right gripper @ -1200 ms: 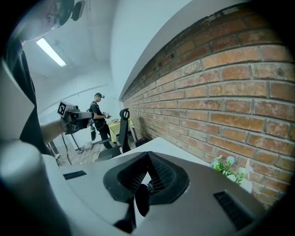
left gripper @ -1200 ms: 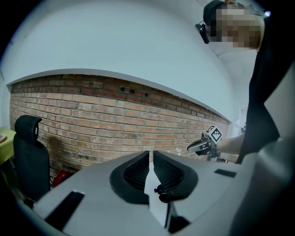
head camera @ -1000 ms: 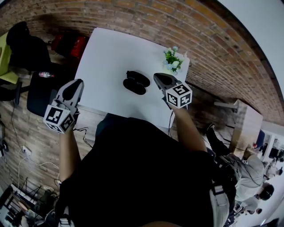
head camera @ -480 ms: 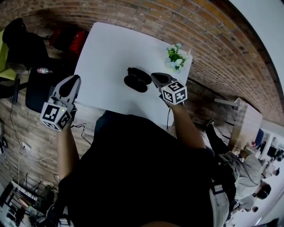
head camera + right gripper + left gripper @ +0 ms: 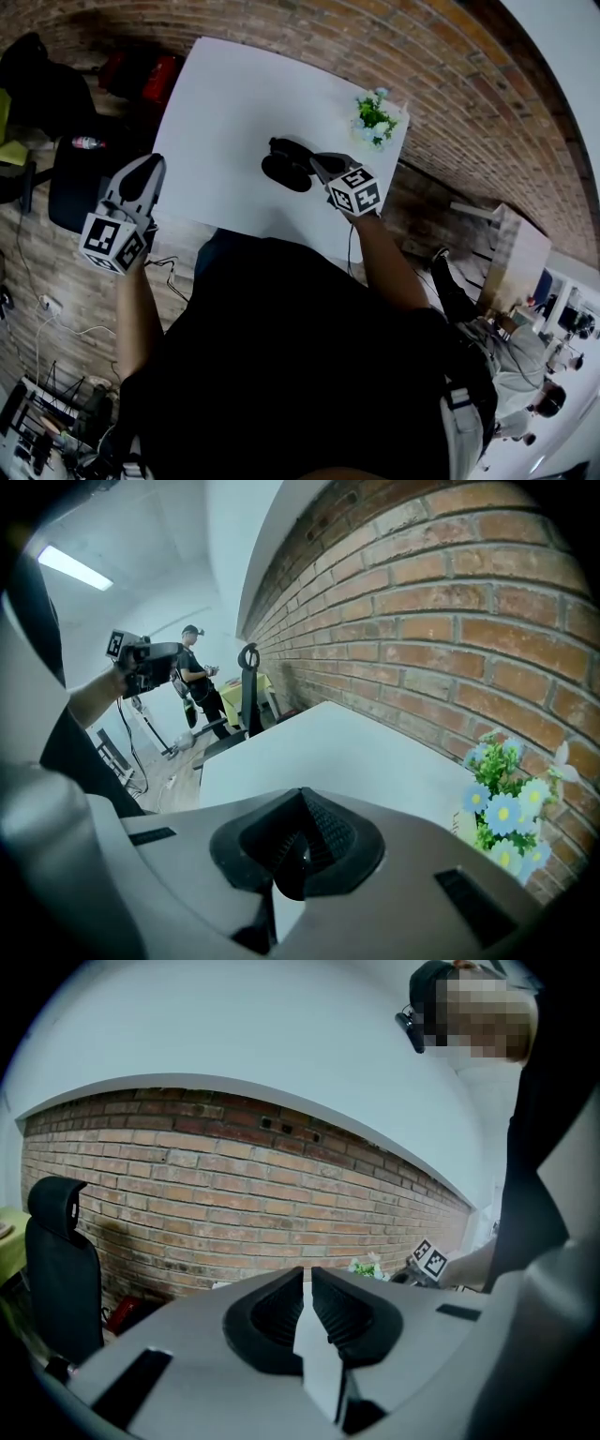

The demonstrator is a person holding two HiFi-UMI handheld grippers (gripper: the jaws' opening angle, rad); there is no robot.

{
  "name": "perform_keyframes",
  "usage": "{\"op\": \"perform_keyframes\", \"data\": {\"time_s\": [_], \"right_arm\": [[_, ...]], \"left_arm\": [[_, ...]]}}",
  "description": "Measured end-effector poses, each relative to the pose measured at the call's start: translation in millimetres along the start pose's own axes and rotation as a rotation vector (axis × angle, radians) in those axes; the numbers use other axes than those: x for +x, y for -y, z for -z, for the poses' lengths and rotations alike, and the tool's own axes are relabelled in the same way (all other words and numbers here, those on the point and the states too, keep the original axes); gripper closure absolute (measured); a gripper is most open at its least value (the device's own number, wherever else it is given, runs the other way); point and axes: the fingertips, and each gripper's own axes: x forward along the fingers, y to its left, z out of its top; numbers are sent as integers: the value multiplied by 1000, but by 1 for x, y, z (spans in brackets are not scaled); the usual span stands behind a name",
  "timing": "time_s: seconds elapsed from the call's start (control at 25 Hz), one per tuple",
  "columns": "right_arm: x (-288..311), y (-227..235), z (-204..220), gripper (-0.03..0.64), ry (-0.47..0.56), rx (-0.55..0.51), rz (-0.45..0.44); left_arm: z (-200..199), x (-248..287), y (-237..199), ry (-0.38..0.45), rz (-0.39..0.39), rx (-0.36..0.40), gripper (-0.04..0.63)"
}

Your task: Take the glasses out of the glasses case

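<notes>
Our right gripper (image 5: 319,163), clenched empty, hovered just beside the black glasses case (image 5: 286,169), likely poised to reach in; our left gripper (image 5: 150,172) hung clenched, idle.

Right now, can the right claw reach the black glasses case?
Probably yes. The right claw hangs just beside the glasses case on the white table, with nothing between them. The flowers stand off to one side. The claw's jaws are together, so it would have to open first.
</notes>
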Motion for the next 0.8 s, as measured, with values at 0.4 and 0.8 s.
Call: {"op": "perform_keyframes", "data": {"time_s": [0.4,0.8], "right_arm": [[30,0,23,601,-101,-36,-2],[59,4,46,585,-195,-83,5]], "left_arm": [[6,9,-13,-21,12,-8,560],[10,16,-26,-32,14,-24,560]]}}
